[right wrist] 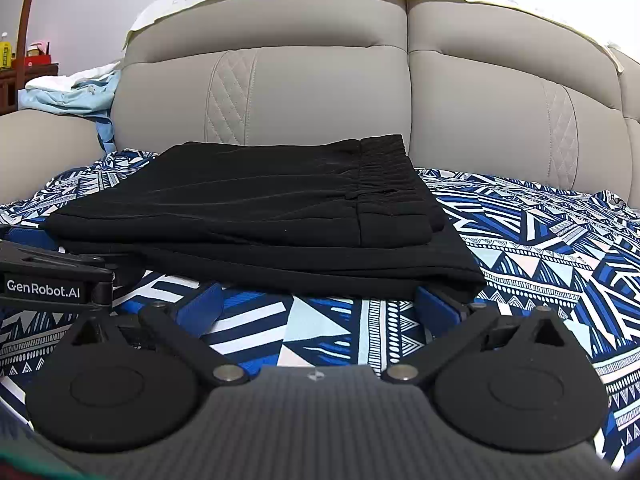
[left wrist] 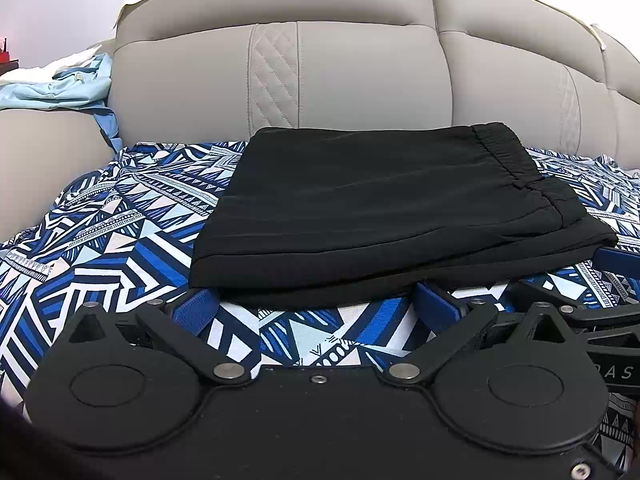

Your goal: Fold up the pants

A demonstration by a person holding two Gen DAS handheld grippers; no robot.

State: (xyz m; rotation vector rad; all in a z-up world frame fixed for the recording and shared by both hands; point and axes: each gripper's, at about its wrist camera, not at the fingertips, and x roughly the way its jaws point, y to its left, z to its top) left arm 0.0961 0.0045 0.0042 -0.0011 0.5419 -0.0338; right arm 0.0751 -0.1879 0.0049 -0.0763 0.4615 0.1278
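Observation:
The black pants (left wrist: 380, 208) lie folded into a flat stack on the blue patterned bedsheet (left wrist: 120, 232), the elastic waistband (left wrist: 504, 152) on top at the right. My left gripper (left wrist: 316, 304) is open and empty, its blue fingertips (left wrist: 196, 312) just short of the stack's near edge. In the right wrist view the pants (right wrist: 256, 216) lie ahead and to the left. My right gripper (right wrist: 316, 304) is open and empty, its right fingertip (right wrist: 434, 304) touching the stack's near right corner. The left gripper's body (right wrist: 52, 276) shows at the left.
A padded beige headboard (left wrist: 360, 60) rises right behind the pants. Light blue and white clothes (left wrist: 60, 80) are heaped at the far left on a beige cushion. The patterned sheet (right wrist: 540, 264) spreads to the right of the pants.

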